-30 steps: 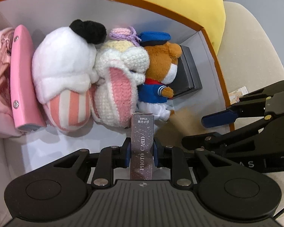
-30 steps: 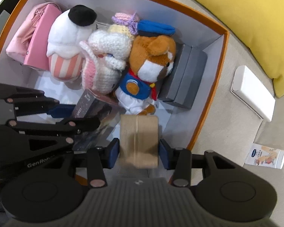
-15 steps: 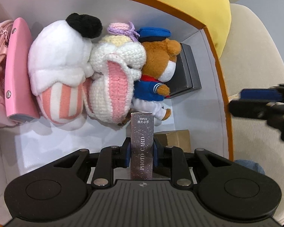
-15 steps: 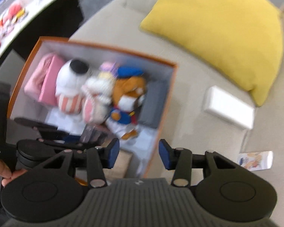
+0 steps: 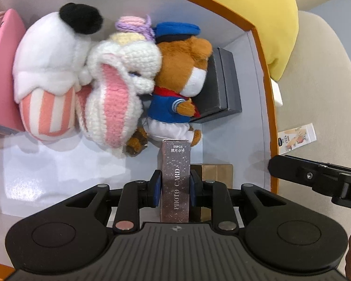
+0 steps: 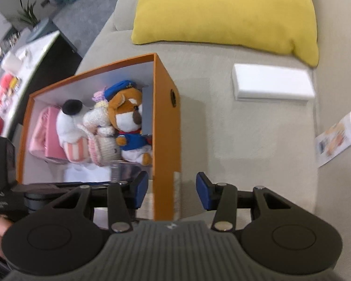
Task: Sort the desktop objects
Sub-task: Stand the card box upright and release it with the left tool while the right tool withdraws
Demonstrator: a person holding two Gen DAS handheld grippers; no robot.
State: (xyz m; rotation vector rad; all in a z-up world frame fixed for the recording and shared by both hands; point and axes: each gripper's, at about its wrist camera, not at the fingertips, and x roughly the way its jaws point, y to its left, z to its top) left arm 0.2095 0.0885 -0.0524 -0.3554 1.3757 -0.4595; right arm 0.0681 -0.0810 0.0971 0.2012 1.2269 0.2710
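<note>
Clamping photo card box (image 5: 175, 178) over orange box (image 5: 262, 53) (left jaws), right jaws spread, empty.

The right gripper (image 6: 172, 188) released the brown box (image 5: 217, 172) and withdrew, jaws apart.

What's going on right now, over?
Left gripper shut on glittery purple photo card box, inside orange cardboard box. Right gripper open, empty, outside. Brown cardboard box beside it; sailor bear plush just ahead.

Probably a home living room: beige sofa (image 6: 245, 128), yellow cushion (image 6: 224, 11), potted plant (image 6: 28, 11)
</note>
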